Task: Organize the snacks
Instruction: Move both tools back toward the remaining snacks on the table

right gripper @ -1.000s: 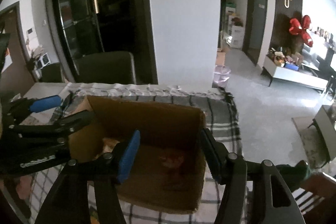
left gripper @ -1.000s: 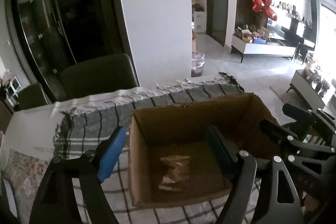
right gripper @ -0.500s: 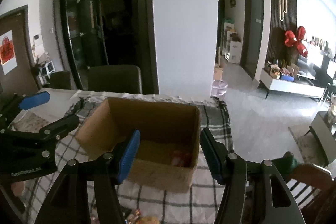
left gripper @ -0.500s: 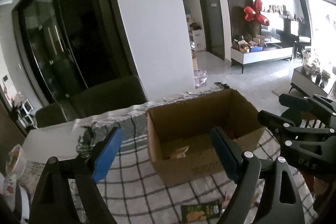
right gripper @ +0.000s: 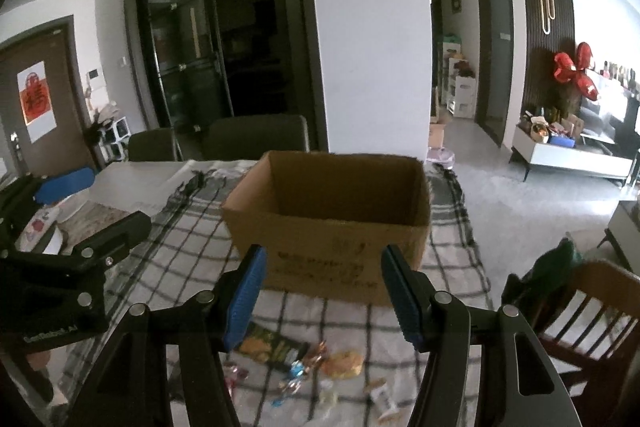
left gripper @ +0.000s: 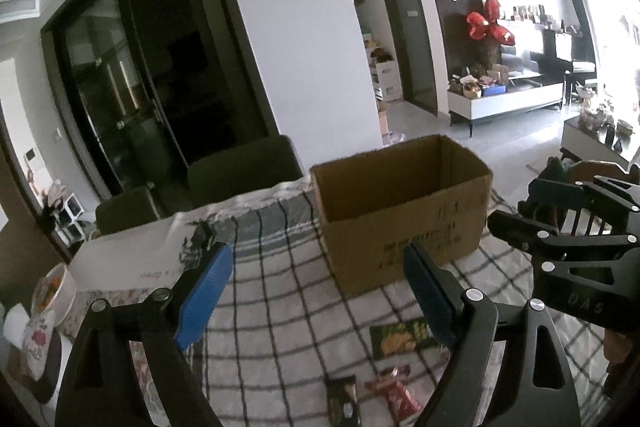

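Cardboard box (right gripper: 328, 223) upright on checked cloth (right gripper: 176, 259), top open. Snack packets (right gripper: 276, 345) scattered near cloth's front edge. Left gripper (left gripper: 316, 295) jaws apart, empty. Right gripper (right gripper: 322, 297) jaws apart, empty.

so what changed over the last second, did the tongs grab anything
Both tongs, left and right, pulled back from over the cardboard box toward the loose snacks, empty. Nothing was grabbed or dropped. The box stayed put on the checked cloth.
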The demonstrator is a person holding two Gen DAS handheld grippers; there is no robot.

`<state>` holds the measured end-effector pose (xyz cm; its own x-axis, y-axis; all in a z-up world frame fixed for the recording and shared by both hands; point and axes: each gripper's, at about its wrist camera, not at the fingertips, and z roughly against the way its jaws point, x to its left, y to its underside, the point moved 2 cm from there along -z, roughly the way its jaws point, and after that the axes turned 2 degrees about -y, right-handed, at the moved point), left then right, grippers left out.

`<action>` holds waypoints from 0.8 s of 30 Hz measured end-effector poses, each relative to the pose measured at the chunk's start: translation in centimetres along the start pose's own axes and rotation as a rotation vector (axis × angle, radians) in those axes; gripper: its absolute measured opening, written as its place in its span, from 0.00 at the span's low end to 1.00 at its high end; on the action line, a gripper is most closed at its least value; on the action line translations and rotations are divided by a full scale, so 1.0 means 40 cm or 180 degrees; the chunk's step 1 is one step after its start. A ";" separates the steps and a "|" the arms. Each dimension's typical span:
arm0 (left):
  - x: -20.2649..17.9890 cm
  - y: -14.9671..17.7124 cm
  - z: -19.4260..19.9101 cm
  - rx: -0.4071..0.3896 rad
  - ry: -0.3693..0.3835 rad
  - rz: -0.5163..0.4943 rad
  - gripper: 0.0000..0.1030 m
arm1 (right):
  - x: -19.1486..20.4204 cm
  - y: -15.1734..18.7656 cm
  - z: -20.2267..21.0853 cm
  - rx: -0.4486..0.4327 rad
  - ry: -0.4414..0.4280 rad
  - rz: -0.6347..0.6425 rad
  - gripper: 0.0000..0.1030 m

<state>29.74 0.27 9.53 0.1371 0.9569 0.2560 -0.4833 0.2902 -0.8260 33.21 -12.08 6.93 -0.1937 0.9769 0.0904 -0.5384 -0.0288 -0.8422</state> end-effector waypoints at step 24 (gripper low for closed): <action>0.048 0.320 0.015 0.0538 0.0228 0.0128 0.73 | 0.186 0.261 -0.020 0.0534 -0.0358 0.0204 0.58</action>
<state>23.28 5.80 -0.24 0.1731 0.9677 0.1832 -0.6271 0.2517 -0.7372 26.78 -4.96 -1.63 -0.3173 0.9424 0.1060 -0.6493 -0.1343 -0.7486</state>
